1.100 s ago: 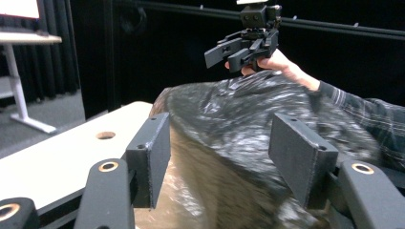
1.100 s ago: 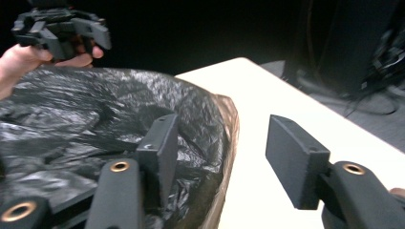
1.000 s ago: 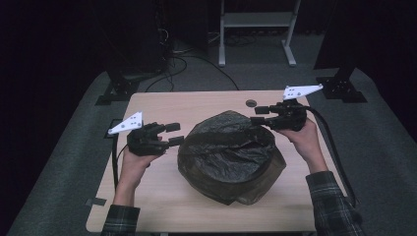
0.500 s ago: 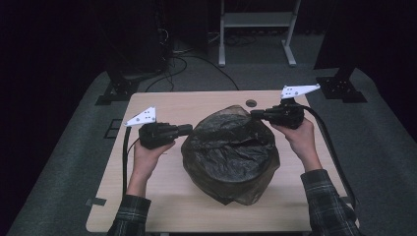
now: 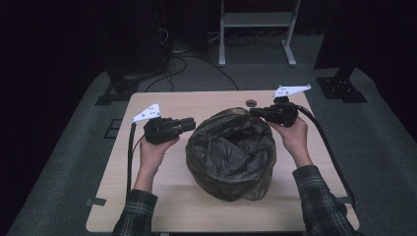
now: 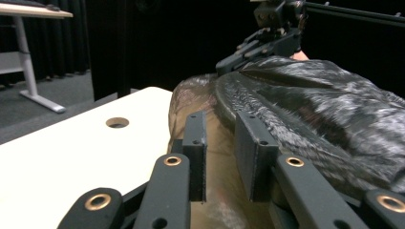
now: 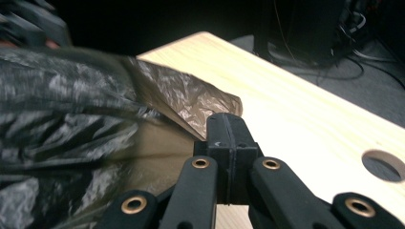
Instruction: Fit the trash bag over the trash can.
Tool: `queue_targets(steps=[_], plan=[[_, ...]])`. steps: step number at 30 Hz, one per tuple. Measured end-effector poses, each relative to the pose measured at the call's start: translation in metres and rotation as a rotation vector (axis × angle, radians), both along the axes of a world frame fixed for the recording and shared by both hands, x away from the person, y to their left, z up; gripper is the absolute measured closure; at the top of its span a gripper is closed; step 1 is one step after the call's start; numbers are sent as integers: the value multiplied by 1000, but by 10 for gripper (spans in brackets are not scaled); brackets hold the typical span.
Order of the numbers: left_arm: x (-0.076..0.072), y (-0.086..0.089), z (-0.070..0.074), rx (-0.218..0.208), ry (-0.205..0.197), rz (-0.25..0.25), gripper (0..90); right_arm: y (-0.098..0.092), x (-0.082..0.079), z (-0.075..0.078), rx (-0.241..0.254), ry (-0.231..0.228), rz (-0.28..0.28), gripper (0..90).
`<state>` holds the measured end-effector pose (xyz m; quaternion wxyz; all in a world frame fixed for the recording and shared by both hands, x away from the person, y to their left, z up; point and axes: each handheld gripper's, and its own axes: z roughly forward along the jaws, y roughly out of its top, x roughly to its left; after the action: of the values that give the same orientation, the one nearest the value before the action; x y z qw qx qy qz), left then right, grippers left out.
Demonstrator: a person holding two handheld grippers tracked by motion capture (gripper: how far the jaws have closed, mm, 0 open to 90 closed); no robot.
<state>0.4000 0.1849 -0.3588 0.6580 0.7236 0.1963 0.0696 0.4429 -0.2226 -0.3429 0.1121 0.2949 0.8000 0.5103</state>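
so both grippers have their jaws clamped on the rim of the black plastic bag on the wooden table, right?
Not both. The right gripper is clamped on the black plastic bag. In the left gripper view, the left gripper has a gap between its jaws, which have just been opening.

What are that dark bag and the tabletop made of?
The bag looks like thin, glossy plastic film: it crinkles, shines, and shows brownish-translucent at its edge. The tabletop appears to be pale wood or wood-look laminate, matte, with faint grain.
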Motion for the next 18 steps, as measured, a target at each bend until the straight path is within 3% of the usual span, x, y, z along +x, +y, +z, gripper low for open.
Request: queue_targets(steps=[4,7,13,18], plan=[[-3,3,3,-8,1,-4,613,1,3,-10,-15,17,-16,900],[-10,4,4,2,-17,-3,573,1,6,-28,-43,50,-41,900],[-18,7,3,4,-33,-11,533,0,10,-55,-60,99,-65,900],[-27,12,1,9,-51,-11,515,-2,12,-69,-69,121,-76,900]])
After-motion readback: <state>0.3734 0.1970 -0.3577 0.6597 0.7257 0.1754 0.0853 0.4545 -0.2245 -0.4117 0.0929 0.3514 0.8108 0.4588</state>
